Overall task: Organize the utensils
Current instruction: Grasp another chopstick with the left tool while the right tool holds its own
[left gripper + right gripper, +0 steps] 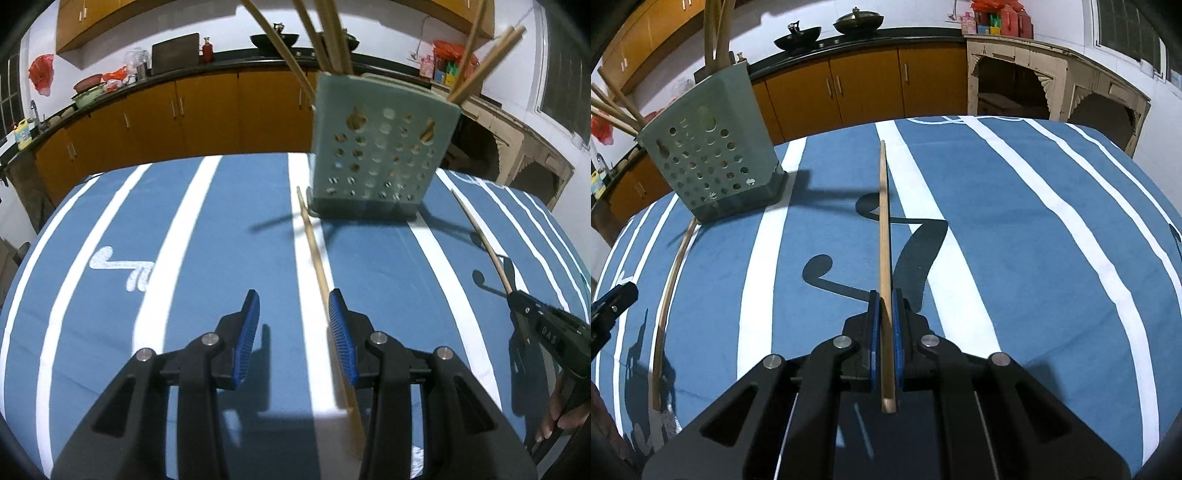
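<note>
Right wrist: round wooden chopstick (884, 258) between ribbed blue pads (873, 339).

The blue striped cloth (1015, 221) lies bare across its right half, wide room for a gripper. At the far left stands the perforated holder (713, 162), sticks (332, 40) fanning from its top and barring the way above. One loose chopstick (317, 258) lies across the near approach.
</note>
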Tool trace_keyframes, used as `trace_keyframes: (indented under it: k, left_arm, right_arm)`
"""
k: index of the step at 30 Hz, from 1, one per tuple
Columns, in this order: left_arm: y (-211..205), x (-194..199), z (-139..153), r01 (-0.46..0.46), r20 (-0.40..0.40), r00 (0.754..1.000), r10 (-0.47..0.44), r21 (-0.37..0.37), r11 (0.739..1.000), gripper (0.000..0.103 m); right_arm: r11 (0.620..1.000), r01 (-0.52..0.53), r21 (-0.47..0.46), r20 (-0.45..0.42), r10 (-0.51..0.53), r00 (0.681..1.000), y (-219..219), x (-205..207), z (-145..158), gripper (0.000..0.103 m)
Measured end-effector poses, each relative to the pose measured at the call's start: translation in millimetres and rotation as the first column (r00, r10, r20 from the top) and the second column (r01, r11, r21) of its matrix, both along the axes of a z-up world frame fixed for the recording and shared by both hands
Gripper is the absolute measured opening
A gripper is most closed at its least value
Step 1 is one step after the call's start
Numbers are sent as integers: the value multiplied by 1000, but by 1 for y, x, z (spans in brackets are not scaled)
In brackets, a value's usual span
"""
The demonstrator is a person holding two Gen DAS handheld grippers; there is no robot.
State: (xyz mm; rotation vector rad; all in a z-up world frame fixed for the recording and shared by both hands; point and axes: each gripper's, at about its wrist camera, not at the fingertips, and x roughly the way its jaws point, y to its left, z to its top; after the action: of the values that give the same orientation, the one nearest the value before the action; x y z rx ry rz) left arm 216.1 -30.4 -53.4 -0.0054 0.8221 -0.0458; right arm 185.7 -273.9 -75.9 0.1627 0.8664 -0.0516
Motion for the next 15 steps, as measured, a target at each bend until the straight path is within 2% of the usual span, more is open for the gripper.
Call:
trace_keyframes:
  k: [4, 10, 12, 13, 14, 15]
  left_arm:
    - [-10, 2, -9, 6, -25, 1000, -5, 13, 1000, 45]
    - [-17, 7, -24, -10, -60, 998, 13, 48, 999, 45]
    - [-16, 8, -30, -14, -78, 997, 18, 50, 999, 38]
    - [-14, 8, -29, -19, -69, 997, 22, 44, 999, 32]
    - [-13, 7, -29, -20, -70, 997, 23, 48, 999, 22]
    - [-12, 8, -29, -18, -69, 997, 21, 54, 998, 17]
  right_arm:
    - [1000, -7, -3, -2, 7, 1000, 1, 0, 0, 8]
    - [1000, -19, -14, -4, 19, 1000, 3, 1, 0, 8]
    - [999, -26, -18, -4, 26, 1000, 5, 1, 0, 8]
    - [999, -33, -20, -4, 33, 999, 7, 1, 0, 8]
    - [999, -40, -21, -4, 40, 999, 8, 1, 0, 8]
    - [999, -46, -22, -4, 46, 999, 9, 1, 0, 8]
